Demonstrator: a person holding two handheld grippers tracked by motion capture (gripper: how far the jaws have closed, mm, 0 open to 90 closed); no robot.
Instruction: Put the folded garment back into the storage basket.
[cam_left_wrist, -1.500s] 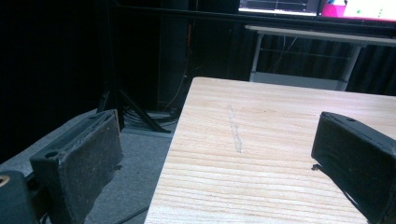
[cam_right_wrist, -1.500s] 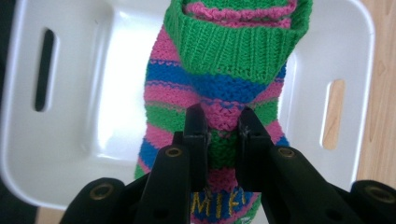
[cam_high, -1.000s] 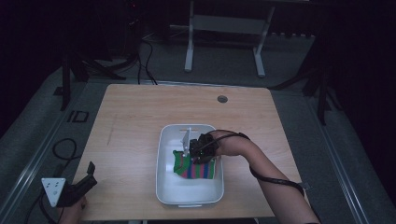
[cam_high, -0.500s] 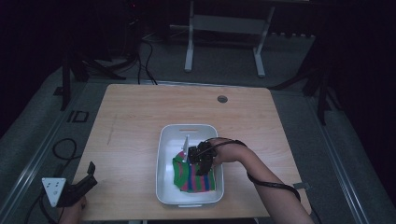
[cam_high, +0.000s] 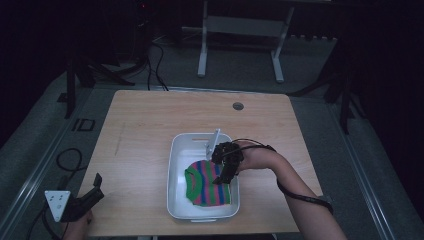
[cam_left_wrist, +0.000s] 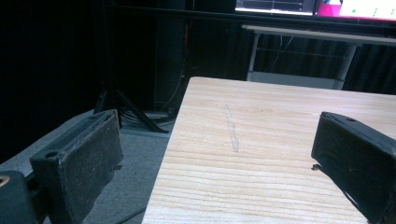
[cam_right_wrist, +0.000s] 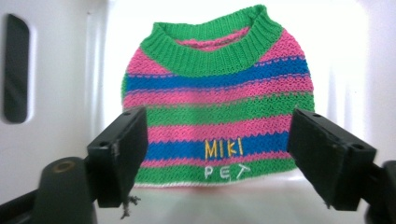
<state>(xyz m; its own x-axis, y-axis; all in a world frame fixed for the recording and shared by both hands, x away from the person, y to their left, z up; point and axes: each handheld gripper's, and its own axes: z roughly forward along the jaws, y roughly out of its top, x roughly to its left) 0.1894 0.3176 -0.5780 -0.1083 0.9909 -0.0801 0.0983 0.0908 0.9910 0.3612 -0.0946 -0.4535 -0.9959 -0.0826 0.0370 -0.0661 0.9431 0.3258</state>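
Observation:
A small knitted pet sweater (cam_high: 204, 184) with green, pink and blue stripes lies flat inside a white plastic bin (cam_high: 175, 165) at the table's middle front. In the right gripper view the sweater (cam_right_wrist: 219, 102) has "MIKI PET" stitched near its hem. My right gripper (cam_right_wrist: 218, 158) stands open just over that hem, with nothing between its jaws. From above, the right gripper (cam_high: 223, 176) hangs over the sweater's right side. My left gripper (cam_high: 94, 189) is open at the table's front left corner, and in its own view the left gripper (cam_left_wrist: 219, 158) straddles the bare wooden table (cam_left_wrist: 261, 140).
The bin has a handle slot (cam_right_wrist: 16, 70) in one end wall. A round cable hole (cam_high: 238, 106) sits near the table's far edge. Beyond the table stand a white frame (cam_high: 240, 45), dark stands and floor cables. A table edge (cam_left_wrist: 163, 154) runs between the left jaws.
The sweater has come down from the right gripper's hold and now lies spread in the bin. The right gripper has opened and drawn back a little. The left gripper has not moved.

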